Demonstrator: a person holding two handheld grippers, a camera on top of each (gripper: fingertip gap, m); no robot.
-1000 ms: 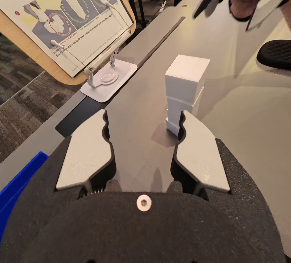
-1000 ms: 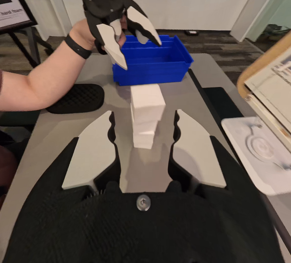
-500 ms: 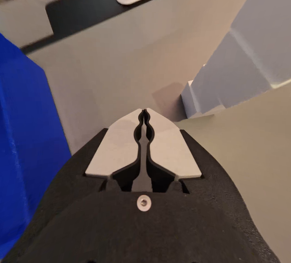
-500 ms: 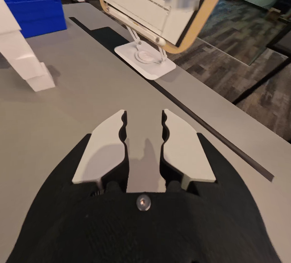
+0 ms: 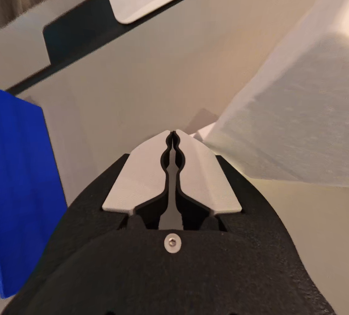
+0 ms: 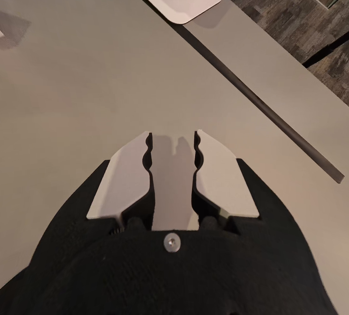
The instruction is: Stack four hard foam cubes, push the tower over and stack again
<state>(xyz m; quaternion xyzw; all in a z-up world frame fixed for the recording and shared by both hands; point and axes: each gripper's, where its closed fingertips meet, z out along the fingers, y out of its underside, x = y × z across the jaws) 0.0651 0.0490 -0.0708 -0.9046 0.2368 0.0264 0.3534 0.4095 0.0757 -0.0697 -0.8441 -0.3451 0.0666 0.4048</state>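
Left gripper (image 5: 172, 132) pinched closed and empty, white foam tower (image 5: 283, 117) at two o'clock; right gripper (image 6: 172, 133) parted, holding nothing.

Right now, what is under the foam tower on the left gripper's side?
The grey table, its shadow, and one lower cube's corner. The white tower looms beside the shut left gripper; its base is hidden.

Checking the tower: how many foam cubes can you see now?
2, both in the left wrist view: a large blurred cube right of the shut left tool, and another's corner just past its tips. Others may be hidden.
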